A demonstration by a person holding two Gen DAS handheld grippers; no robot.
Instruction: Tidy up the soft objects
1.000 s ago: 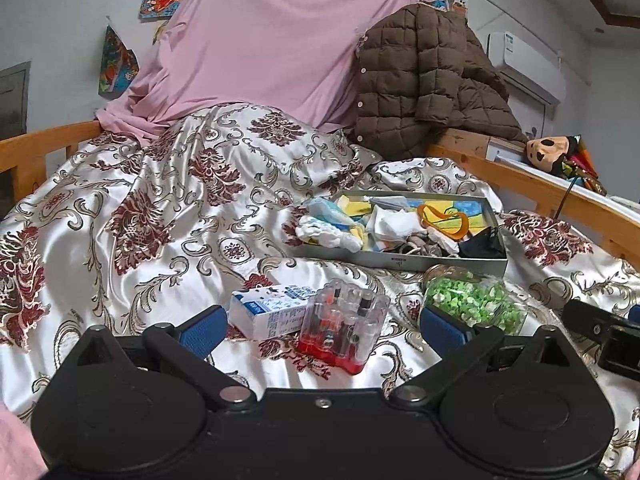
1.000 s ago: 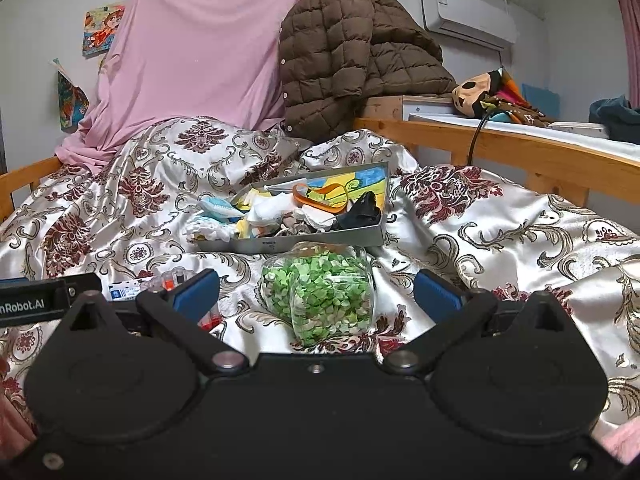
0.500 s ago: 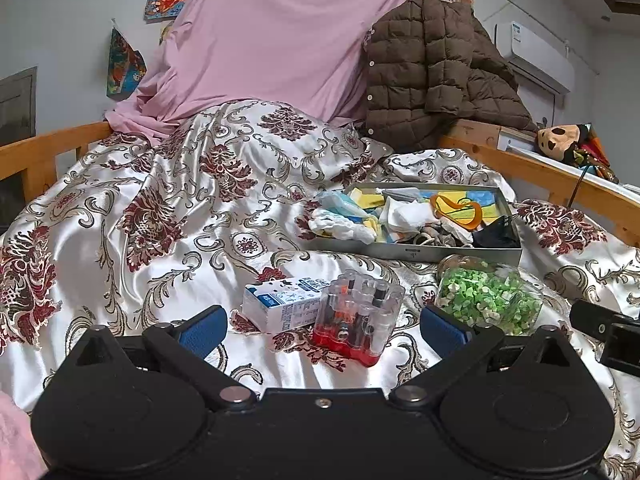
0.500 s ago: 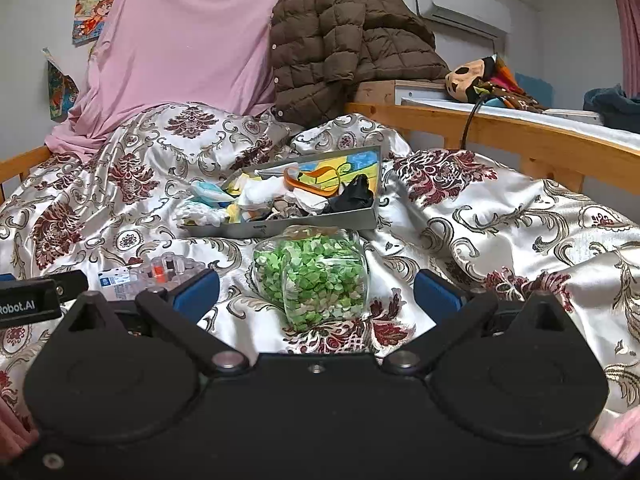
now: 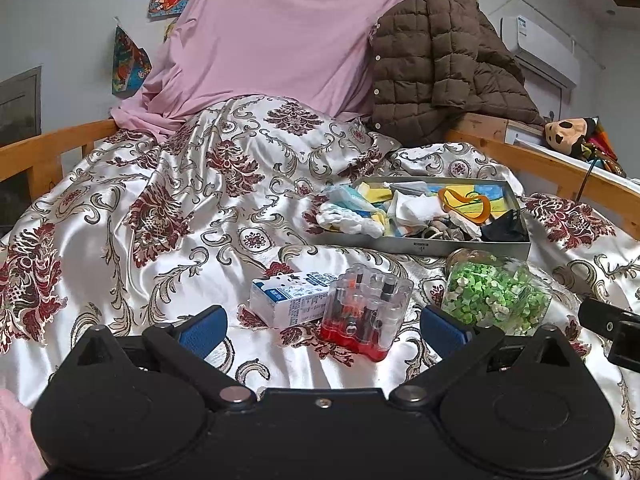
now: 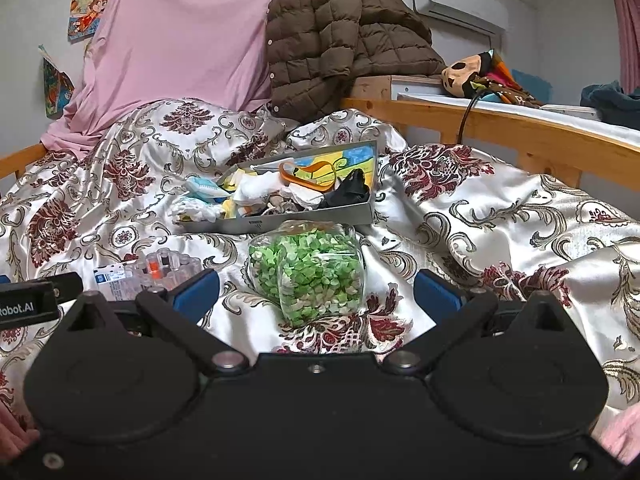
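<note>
Soft cloth pieces (image 5: 404, 208) — white, yellow, pale blue, black — lie heaped in a shallow grey metal tray (image 5: 424, 246) on the shiny floral-patterned bedspread (image 5: 168, 216), at about 1 o'clock in my left wrist view and 12 o'clock in my right. One white knitted piece (image 5: 344, 218) hangs over the tray's left rim. An orange plastic ring (image 5: 466, 204) rests on the pile.

My left claw (image 5: 323, 324) is released, blue pads wide apart, holding nothing. Between its fingers sit a clear plastic case of small bottles with a red base (image 5: 366, 312) and, touching it at 9 o'clock, a white-and-blue carton (image 5: 286, 294).

My right claw (image 6: 316, 288) is likewise spread and empty. A clear plastic jar of green and white bits (image 6: 310, 272) lies on its side between the fingers, just in front of the tray.

A pink sheet (image 5: 280, 40) and a brown quilted jacket (image 5: 436, 68) hang at 12 o'clock behind the bed.
</note>
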